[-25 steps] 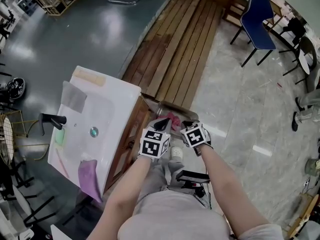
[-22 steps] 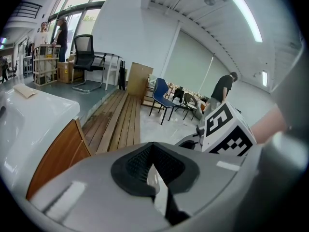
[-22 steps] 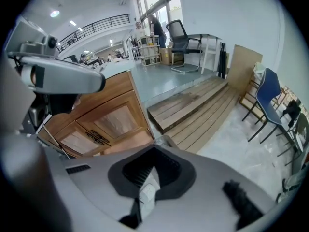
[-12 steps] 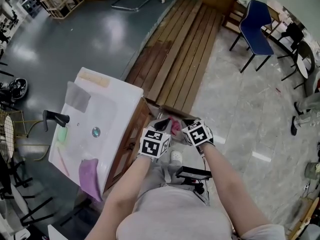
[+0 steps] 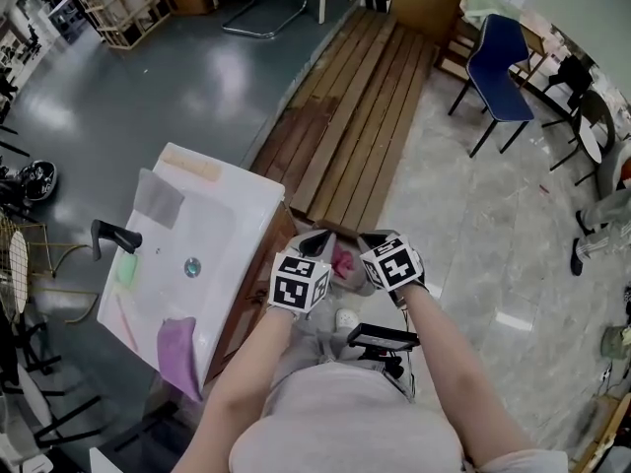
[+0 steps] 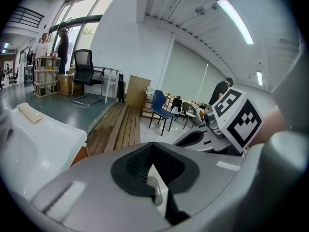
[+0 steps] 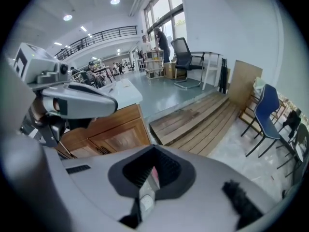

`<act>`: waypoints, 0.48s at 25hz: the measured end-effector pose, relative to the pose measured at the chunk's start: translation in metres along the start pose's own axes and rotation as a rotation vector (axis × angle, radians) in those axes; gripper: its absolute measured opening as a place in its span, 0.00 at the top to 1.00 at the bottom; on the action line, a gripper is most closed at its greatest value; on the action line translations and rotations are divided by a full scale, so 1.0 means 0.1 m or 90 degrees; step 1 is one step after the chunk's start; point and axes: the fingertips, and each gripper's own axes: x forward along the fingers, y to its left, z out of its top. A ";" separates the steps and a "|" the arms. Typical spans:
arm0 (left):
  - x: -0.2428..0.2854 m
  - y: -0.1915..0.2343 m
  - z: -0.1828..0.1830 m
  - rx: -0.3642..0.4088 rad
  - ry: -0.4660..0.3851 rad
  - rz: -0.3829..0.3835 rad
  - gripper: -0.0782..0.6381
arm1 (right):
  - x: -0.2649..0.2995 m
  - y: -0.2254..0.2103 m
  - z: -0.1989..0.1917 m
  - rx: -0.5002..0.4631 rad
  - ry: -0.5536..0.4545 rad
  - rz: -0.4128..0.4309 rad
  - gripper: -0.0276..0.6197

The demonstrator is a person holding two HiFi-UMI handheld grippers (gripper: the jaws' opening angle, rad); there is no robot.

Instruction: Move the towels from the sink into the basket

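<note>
The white sink [image 5: 246, 190] stands at the left in the head view. A purple towel [image 5: 177, 348] hangs over its near edge, a grey towel [image 5: 158, 200] lies at its far end, and a green one [image 5: 126, 267] sits beside the black tap [image 5: 113, 235]. A pink towel [image 5: 344, 260] lies in the basket [image 5: 314, 227] on the floor, right of the sink cabinet. My left gripper [image 5: 316, 238] [image 6: 152, 149] and right gripper [image 5: 372, 238] [image 7: 153, 151] hover side by side just above the basket. Both are shut and hold nothing.
A wooden plank platform [image 5: 345, 116] runs away beyond the basket. A blue chair [image 5: 498, 52] and more chairs stand at the far right on the marble floor. The wooden sink cabinet [image 7: 111, 134] is close on the left of the basket. People stand far off by a shelf.
Both grippers have risen a little above the basket, staying side by side. The pink towel stays in the basket.
</note>
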 end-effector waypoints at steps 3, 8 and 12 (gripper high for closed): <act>-0.08 0.01 0.09 0.005 -0.016 0.004 0.89 | -0.11 0.05 0.16 -0.007 -0.025 -0.004 0.93; -0.23 0.04 0.21 0.015 -0.045 0.011 0.89 | -0.26 0.16 0.43 -0.002 -0.071 -0.007 0.93; -0.36 0.06 0.33 0.022 -0.072 0.020 0.89 | -0.38 0.30 0.62 -0.009 -0.108 -0.002 0.93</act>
